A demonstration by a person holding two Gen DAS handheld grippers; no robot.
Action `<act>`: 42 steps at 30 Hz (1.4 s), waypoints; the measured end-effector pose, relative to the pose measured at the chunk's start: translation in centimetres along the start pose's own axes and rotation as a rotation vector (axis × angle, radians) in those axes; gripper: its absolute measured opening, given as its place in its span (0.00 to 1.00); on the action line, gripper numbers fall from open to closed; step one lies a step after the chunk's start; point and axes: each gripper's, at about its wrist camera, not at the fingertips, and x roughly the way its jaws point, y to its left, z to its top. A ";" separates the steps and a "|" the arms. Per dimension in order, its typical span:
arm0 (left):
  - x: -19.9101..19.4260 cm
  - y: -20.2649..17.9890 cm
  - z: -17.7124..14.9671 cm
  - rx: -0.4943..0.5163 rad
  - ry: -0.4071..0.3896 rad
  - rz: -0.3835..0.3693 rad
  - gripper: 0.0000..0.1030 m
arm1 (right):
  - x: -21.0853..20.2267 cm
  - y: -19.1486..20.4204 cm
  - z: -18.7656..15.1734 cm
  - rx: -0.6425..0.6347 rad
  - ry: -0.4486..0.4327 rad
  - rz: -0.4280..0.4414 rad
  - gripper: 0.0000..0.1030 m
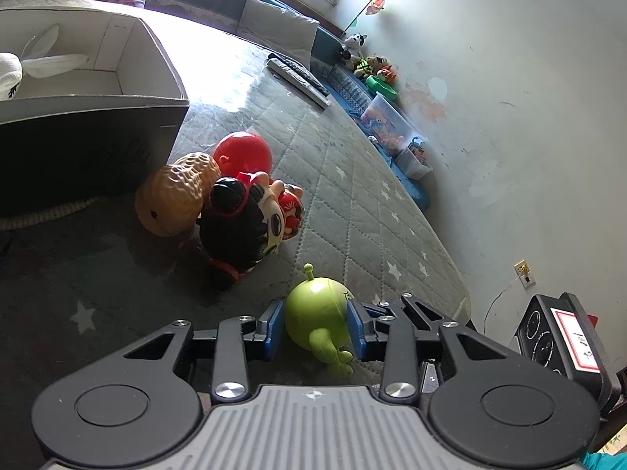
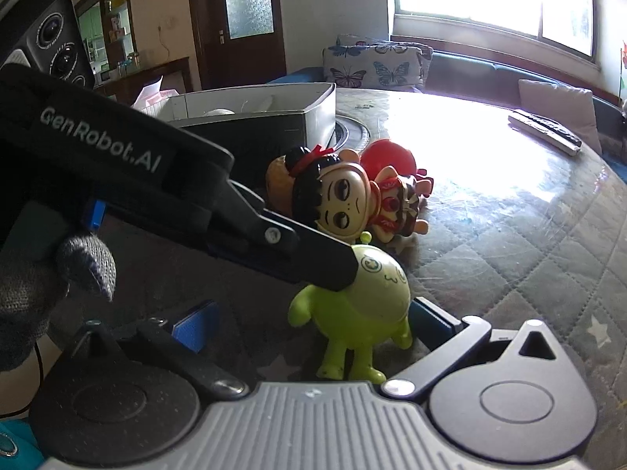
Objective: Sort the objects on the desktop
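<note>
A green alien figure with one antenna sits at the near edge of the quilted table, feet toward the camera. My left gripper is shut on its round head, a blue pad pressing each side. In the right wrist view the same figure lies between the wide-apart fingers of my open right gripper, and a black finger of the left gripper crosses its head. A black-haired doll in red lies just beyond, against a tan peanut toy and a red ball.
A box, dark outside and white inside with white items in it, stands at the left. Remote controls lie at the table's far side. A gloved hand holds the left gripper. Toys and bins line the wall.
</note>
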 end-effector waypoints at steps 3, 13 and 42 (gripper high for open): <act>0.1 0.0 0.0 0.001 0.000 0.001 0.37 | 0.1 0.1 -0.1 -0.015 -0.005 -0.008 1.00; 0.1 -0.1 0.3 0.001 0.008 0.002 0.37 | 0.2 0.6 -0.4 -0.037 -0.027 -0.021 1.00; -2.7 -1.1 1.4 0.025 -0.050 -0.029 0.36 | -2.9 0.0 3.2 -0.029 -0.082 -0.098 0.47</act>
